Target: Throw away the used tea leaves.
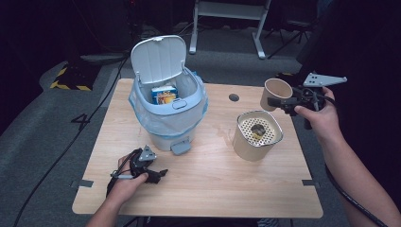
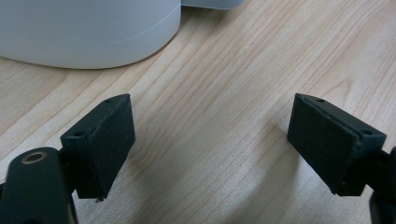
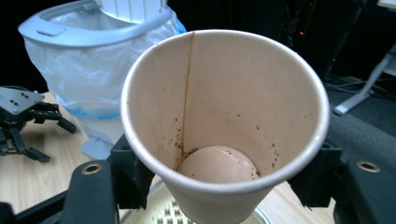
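My right gripper (image 1: 280, 101) is shut on a stained, empty paper cup (image 1: 275, 93), held tipped on its side above the table's right edge. In the right gripper view the cup (image 3: 224, 116) opens toward the camera, with brown specks inside, and the right gripper (image 3: 225, 173) has its pads against both walls. Just below it stands a beige canister (image 1: 257, 135) with a perforated strainer top and a dark lump in the middle. My left gripper (image 1: 158, 174) rests near the table's front left; the left gripper (image 2: 210, 140) stands open over bare wood.
A pale blue pedal bin (image 1: 168, 113) with a plastic liner stands at the table's middle left. Its lid (image 1: 158, 56) is up, and a blue and yellow box (image 1: 164, 93) lies inside. The bin's base (image 2: 84, 32) is just ahead of the left jaws. White desk legs (image 1: 257, 28) stand beyond the wooden table (image 1: 203, 189).
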The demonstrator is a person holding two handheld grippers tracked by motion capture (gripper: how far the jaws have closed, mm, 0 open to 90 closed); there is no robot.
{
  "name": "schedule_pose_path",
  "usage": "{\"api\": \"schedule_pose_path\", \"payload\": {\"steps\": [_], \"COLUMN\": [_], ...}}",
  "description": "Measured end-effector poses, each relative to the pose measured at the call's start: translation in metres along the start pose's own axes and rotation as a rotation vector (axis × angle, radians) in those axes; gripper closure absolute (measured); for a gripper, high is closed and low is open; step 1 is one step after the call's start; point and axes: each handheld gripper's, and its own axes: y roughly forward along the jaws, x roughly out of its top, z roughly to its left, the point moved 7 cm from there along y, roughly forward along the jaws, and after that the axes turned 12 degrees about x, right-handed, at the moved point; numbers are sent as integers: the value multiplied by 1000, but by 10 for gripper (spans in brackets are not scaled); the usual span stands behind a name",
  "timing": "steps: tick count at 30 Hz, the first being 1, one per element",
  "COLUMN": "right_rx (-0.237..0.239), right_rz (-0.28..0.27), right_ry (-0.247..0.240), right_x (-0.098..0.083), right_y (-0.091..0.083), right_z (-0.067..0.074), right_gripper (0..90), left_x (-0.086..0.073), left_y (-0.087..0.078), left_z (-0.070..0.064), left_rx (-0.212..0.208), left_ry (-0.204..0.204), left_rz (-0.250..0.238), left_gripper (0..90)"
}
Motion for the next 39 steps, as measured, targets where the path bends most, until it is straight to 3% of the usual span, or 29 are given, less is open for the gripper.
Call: {"api": "schedule_pose_path", "payload": {"steps": [12,21,39], "right_rx": [89,128,164], "right_rz": [-9,-9,-30], "right_ry": [-74,-100,-126], "right_x": [52,74,106], "right_y": [44,72,113], "right_z": [10,17,27], "right_gripper": [337,336,334], "left_x": [0,0,0], "left_y": [0,0,0], "left_z": [0,0,0], "left_rx": [2,3,3], "left_ry": [0,1,4], "left_rz": [0,0,1], "left_gripper": [154,154,153]}}
